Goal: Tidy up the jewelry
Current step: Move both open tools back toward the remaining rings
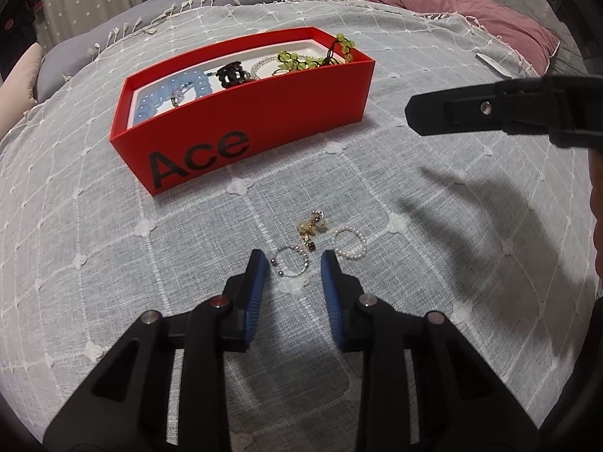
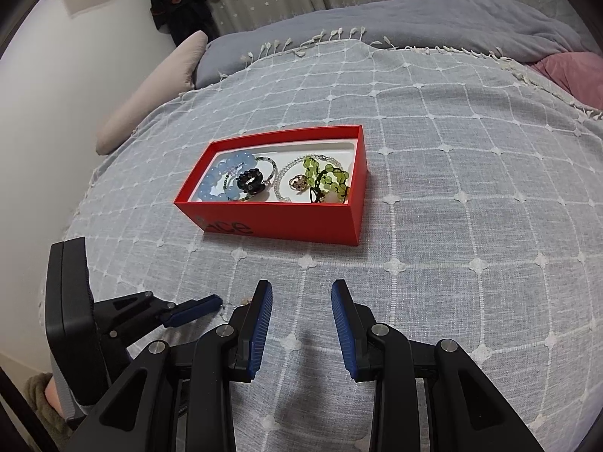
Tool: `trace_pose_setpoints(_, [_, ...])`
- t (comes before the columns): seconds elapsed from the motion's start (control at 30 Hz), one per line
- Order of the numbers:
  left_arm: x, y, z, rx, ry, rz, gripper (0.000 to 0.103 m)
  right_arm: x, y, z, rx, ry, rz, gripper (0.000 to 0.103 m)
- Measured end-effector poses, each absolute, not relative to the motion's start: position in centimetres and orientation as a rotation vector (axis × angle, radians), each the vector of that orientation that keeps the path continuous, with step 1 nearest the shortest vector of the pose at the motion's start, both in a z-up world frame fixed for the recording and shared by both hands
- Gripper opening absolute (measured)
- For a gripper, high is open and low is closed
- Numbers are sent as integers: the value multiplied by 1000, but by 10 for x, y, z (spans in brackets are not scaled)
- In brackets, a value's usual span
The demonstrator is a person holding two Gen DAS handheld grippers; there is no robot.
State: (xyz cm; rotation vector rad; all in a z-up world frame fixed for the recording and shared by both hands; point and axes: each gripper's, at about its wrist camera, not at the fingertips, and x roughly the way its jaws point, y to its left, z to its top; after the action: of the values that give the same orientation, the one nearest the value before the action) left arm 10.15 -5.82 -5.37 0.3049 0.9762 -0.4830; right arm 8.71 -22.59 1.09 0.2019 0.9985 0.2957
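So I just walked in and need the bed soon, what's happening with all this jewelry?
A person holding a gripper in each hand is sorting jewelry into the red box on the bedspread. Blue, black and green bead pieces already lie inside. A few small pieces remain on the cloth; the left gripper is poised over them, open, touching none. The right gripper hangs open and empty nearby.

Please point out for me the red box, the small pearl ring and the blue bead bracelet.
red box (image 1: 241, 124): left wrist view, on its front wall.
small pearl ring (image 1: 356, 253): left wrist view, on its near beads.
blue bead bracelet (image 2: 211, 184): right wrist view, on its left beads.
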Motion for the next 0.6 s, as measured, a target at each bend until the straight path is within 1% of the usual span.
trace_pose_setpoints(0.33, [102,-59,-55,300,975,-486,32,86,-220,11,164,990,302,33])
trace_pose_setpoints(0.43, [101,-58,-54,300,976,-483,29,86,-216,10,139,988,310,33])
trace_pose_setpoints(0.53, [101,-56,-53,295,979,-479,23,85,-214,9,118,988,315,33])
trace_pose_setpoints(0.6, [102,-55,-53,286,980,-484,22,85,-211,8,107,990,327,33])
